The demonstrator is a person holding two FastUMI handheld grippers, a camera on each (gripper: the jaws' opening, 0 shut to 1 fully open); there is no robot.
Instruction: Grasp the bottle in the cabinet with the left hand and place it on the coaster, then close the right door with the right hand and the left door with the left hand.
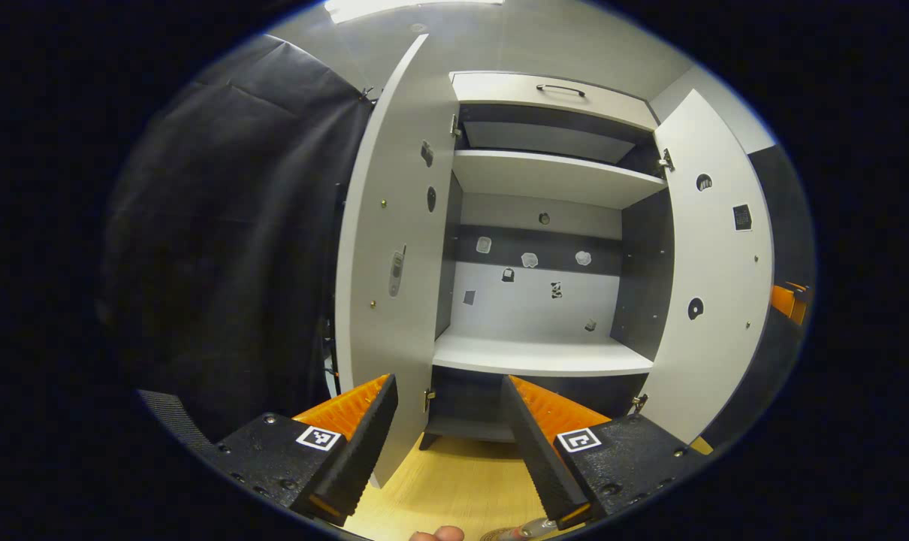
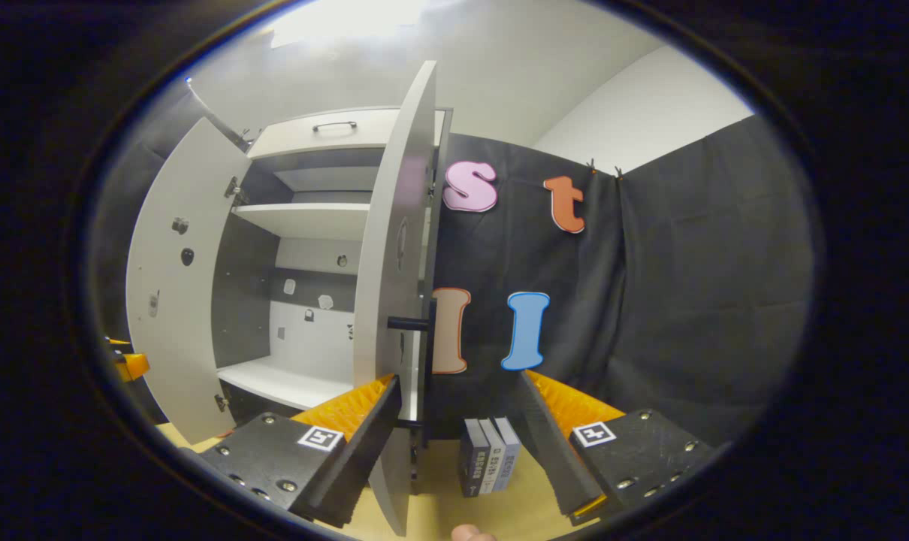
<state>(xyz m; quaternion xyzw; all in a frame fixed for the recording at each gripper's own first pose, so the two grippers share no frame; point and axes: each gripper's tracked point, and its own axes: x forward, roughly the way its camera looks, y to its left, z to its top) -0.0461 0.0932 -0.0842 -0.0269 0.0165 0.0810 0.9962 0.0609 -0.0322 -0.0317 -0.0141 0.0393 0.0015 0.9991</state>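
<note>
Left claw [image 1: 449, 421] is sitting at bottom centre of the left gripper view, fingers apart, nothing btwn them, pointing at the cabinet [image 1: 548, 225]. Both doors are standing open: left door [image 1: 391, 248] is filling centre-left of frame, right door [image 1: 714, 255] is at centre-right. Shelves [image 1: 545, 353] inside are showing bare, w/ small marks on the back wall. Bottle [image 1: 526, 532] is peeking in at the very bottom edge, just right of centre, on the desk [image 1: 454, 481]; can't tell whether it's sitting on a coaster. A fingertip [image 1: 439, 535] is showing beside it at bottom edge.

Right claw [image 2: 458, 421] is at bottom centre of the right gripper view, fingers apart, holding nothing. The right door [image 2: 394, 263] is standing edge-on at centre, just above the claw's left finger, handle [image 2: 409, 323] sticking out. Boxes [image 2: 488, 454] are standing on the desk btwn the fingers, farther off. Left claw [image 2: 128, 362] is poking in at the left edge.
</note>
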